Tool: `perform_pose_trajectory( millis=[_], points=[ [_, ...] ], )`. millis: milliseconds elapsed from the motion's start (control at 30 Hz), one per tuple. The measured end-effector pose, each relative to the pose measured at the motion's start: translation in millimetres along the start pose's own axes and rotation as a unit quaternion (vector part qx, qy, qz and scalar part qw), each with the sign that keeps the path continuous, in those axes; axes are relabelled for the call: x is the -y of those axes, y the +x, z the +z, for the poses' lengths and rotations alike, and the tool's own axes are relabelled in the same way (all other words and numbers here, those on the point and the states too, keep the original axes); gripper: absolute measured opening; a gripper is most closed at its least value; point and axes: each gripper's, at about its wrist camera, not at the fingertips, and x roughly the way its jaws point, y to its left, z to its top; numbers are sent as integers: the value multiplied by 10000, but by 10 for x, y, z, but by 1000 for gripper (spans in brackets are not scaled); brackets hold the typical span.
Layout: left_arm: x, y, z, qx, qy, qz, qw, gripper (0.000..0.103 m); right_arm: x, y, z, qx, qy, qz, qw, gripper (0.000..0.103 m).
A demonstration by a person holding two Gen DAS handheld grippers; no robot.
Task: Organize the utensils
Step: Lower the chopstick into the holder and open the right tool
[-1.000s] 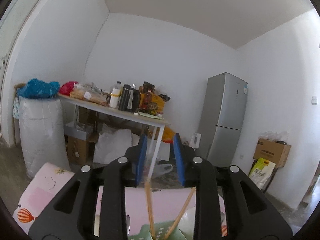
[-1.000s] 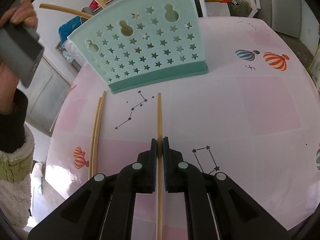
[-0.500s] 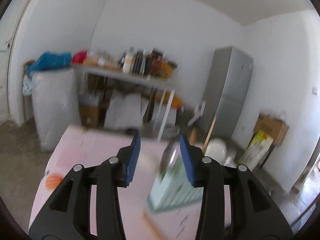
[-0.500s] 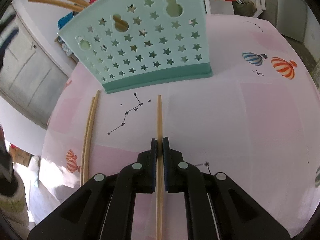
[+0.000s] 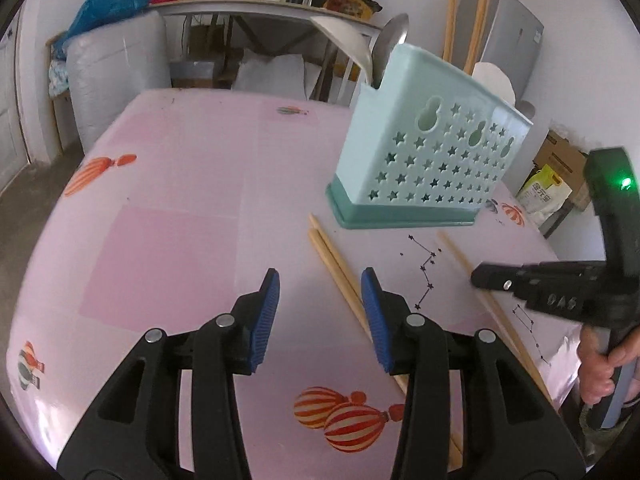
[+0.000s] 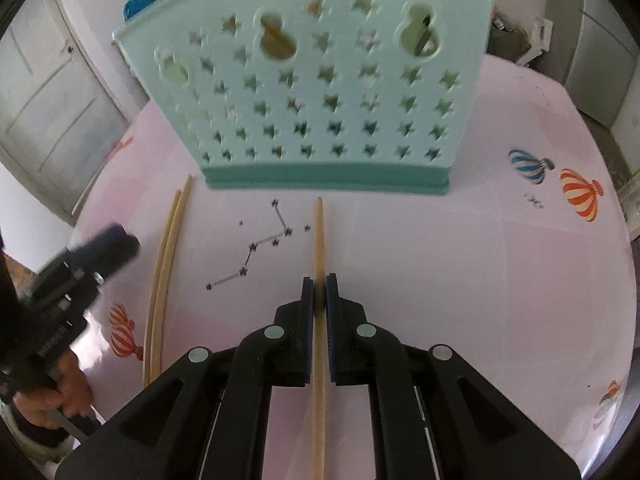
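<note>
Pink balloon-print table (image 5: 168, 216), cluttered room behind with a fridge (image 5: 516, 40) and a loaded side table. Mint caddy (image 5: 432, 152) stands ahead of both tools, already holding two chopsticks (image 5: 476, 8) and a spoon (image 5: 390, 40) upright. Right gripper (image 6: 319, 296) is clamped on a single chopstick (image 6: 319, 232) lying flat on the table, tip pointing at the caddy base and just short of it; gripped mid-length, probably so it can be lifted and tipped into a slot. Left gripper (image 5: 320, 308) has its jaws apart, nothing between the pads; they've just been opening. A chopstick pair (image 5: 332, 256) lies just ahead and slightly to its right, running under the right finger, likely its next pick. The pair lies side by side, touching, so one pinch could take both.
</note>
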Motion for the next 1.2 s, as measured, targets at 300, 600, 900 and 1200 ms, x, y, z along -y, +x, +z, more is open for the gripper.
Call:
perform_pose_trajectory(
  millis=[300,600,900,1200],
  points=[
    [-59,-12,12,-52,-286,39,9996,41,68,-1146,132,2045,223,-1,9786,6],
    [-122,28,34,-199,-435,140,9988,47,-17,-2101,419,4065,225,-85,9133,6],
    [-92,30,39,-195,-380,175,9989,58,-195,-2445,800,4650,28,-66,8853,6],
    [-119,34,45,-149,-499,187,9985,64,-257,-2112,995,4452,-19,105,8954,6]
  ],
)
